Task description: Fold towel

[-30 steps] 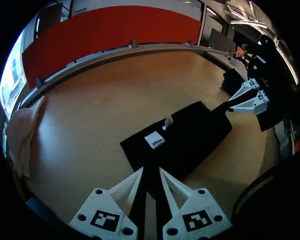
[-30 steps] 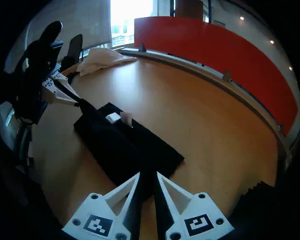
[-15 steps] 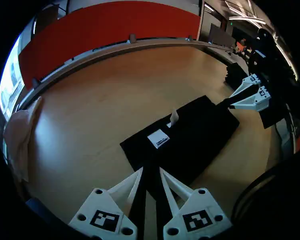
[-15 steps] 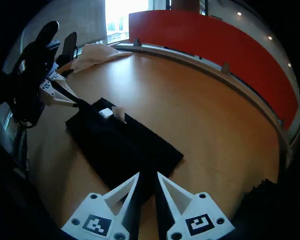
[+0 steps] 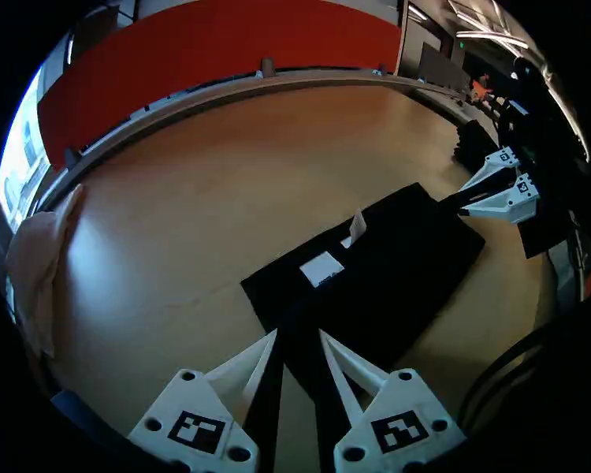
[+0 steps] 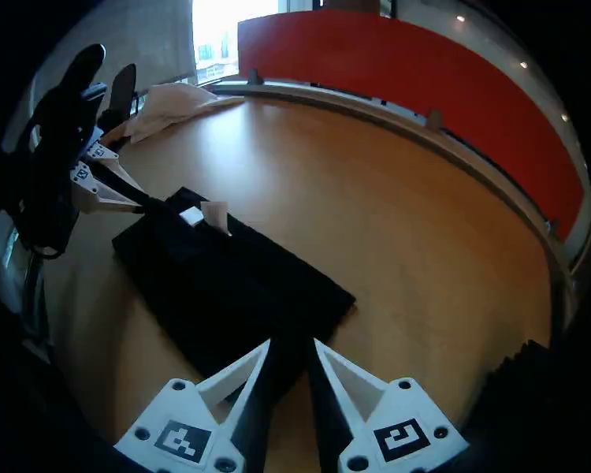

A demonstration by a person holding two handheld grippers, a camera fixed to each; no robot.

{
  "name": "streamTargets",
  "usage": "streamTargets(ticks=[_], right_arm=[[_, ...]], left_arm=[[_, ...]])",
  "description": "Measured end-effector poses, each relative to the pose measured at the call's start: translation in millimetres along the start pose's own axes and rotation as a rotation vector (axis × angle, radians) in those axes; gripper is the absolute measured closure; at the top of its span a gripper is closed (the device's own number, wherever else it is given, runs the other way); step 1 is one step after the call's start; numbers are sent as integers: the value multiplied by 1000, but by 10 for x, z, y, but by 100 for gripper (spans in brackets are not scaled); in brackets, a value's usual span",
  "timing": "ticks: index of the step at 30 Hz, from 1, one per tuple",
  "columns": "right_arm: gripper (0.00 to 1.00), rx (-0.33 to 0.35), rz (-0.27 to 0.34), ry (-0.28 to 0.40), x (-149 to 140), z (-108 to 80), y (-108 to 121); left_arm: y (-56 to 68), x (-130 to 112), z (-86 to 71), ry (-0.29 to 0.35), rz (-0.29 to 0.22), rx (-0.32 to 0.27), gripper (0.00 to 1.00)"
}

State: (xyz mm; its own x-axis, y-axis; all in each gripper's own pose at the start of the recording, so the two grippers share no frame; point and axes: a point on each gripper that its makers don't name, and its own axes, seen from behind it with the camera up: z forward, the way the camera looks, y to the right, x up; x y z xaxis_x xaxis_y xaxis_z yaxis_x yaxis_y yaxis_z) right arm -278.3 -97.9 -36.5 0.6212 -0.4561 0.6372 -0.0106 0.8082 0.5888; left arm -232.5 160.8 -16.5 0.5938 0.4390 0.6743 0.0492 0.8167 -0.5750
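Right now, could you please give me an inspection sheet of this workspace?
Surface: wooden table, no spills seen.
Job's things: black towel spread on the table, white label on top.
Clutter: beige cloth at the table's edge; dark cloth pile at another edge.
Grippers: left gripper and right gripper each shut on opposite ends of the black towel.
Cables: dark curved strand, possibly a cable; cannot tell.
Surroundings: red partition behind the table; bright window.
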Motion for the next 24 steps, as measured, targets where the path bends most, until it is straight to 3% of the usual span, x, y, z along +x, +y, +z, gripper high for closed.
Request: streamTargets(ticks=[3,6,10,14,16,20,24], right_arm=[[72,-7,5,2,-3,14,18],[60,-18,8,5,0,28,50],[42,-41,9,8,14,55,123],[31,-66,11,10,30,68,202],[25,-79,12,11,38,73,242],[18,-99,17,13,56,88,306],[15,-114,22,19,92,102,362]], left_arm=[[-5,-10,16,-4,10,4,78],[1,-9,44,-1,25,6,74],[-24,6,83,4,53,19,58],[-62,22,117,3,74,34,52],[-82,31,129,2,81,39,38],[-123,48,151,1,89,48,27],[-196,76,165,3,95,70,25]])
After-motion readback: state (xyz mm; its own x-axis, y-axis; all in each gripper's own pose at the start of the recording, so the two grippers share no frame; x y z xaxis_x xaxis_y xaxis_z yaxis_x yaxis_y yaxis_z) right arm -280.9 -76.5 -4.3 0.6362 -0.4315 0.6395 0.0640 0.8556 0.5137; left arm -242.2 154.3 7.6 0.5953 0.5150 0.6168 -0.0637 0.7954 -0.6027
